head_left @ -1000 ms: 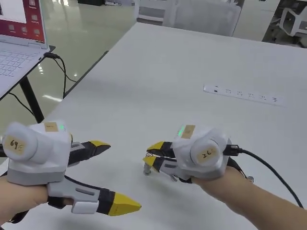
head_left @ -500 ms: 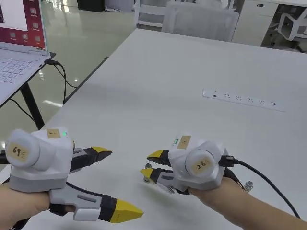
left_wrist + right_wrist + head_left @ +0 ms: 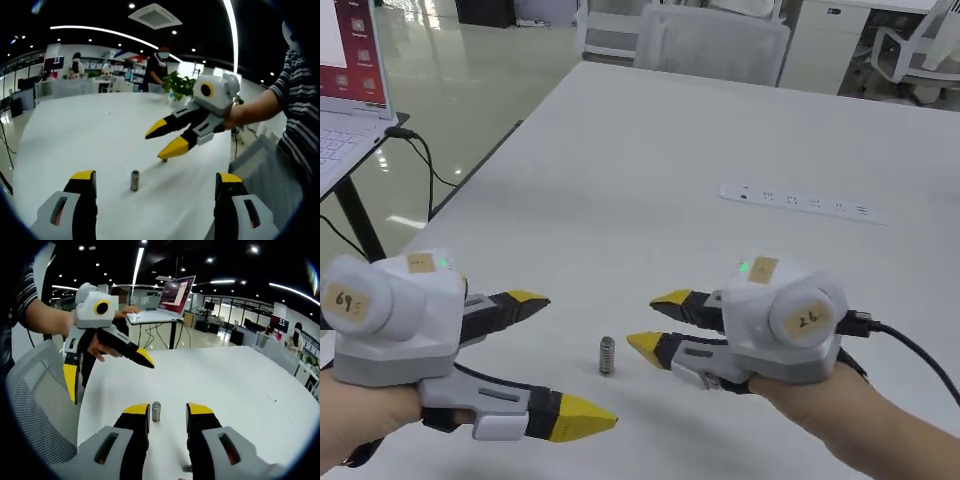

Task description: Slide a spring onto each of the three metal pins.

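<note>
- Left gripper point(image 3: 575, 360): label "69"; jaws wide apart, empty.
- Right gripper point(image 3: 643, 320): label "26"; jaws parted, empty.
- Spring point(image 3: 607, 355): upright on table point(image 3: 670, 180) between both grippers, touching neither; a pin inside is hard to make out.
- Laptop point(image 3: 350, 90): cut off, screen text unreadable.

right gripper point(image 3: 648, 320) drawn back, spring point(image 3: 607, 355) standing free

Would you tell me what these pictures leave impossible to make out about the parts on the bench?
Upright ribbed piece, head view: too small to tell a bare spring from a spring on a pin.
Tiny item, right gripper view: blurred, close to the bottom edge.
Laptop, head view: cut off by the left edge.
</note>
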Tool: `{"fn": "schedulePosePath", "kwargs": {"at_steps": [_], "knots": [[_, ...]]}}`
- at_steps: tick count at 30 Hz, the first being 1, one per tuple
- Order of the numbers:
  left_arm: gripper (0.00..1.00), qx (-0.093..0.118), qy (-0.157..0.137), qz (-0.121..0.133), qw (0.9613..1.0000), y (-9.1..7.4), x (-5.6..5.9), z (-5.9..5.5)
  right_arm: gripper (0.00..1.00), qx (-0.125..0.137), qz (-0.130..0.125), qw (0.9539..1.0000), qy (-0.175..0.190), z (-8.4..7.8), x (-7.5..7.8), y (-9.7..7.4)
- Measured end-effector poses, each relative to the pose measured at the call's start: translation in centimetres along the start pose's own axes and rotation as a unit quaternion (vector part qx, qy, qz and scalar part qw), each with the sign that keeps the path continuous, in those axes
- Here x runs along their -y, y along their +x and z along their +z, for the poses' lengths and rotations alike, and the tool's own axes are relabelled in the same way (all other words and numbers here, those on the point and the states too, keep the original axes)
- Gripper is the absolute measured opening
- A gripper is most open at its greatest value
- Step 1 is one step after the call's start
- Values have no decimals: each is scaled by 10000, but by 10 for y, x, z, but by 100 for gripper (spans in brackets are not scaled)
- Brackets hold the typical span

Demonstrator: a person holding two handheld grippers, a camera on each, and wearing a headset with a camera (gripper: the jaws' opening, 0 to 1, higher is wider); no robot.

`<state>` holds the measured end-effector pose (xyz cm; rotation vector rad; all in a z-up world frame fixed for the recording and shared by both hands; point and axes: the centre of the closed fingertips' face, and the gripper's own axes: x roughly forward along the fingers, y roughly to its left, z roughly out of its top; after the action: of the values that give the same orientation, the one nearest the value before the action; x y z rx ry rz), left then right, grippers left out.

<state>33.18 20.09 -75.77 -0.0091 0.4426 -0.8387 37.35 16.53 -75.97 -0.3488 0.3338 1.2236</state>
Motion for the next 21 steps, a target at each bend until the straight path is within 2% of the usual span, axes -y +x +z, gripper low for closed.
{"fn": "schedulePosePath", "kwargs": {"at_steps": [7, 9, 13, 16, 21], "knots": [[95, 10, 39, -14, 10000, 2, 1, 3, 46, 59, -244, 9996, 91, -6, 5, -24], [96, 3, 56, -29, 10000, 2, 3, 3, 50, 3, -353, 9994, 22, -11, 6, -30], [96, 25, 57, -40, 10000, 2, 3, 5, 61, 17, -499, 9986, 198, -20, 9, -45], [96, 65, 42, -22, 10000, 1, 3, 7, 64, -87, -637, 9978, 142, -31, 11, -57], [97, 39, 95, -22, 9999, 3, 4, 5, 70, -44, -932, 9948, 406, -43, 22, -80]]}}
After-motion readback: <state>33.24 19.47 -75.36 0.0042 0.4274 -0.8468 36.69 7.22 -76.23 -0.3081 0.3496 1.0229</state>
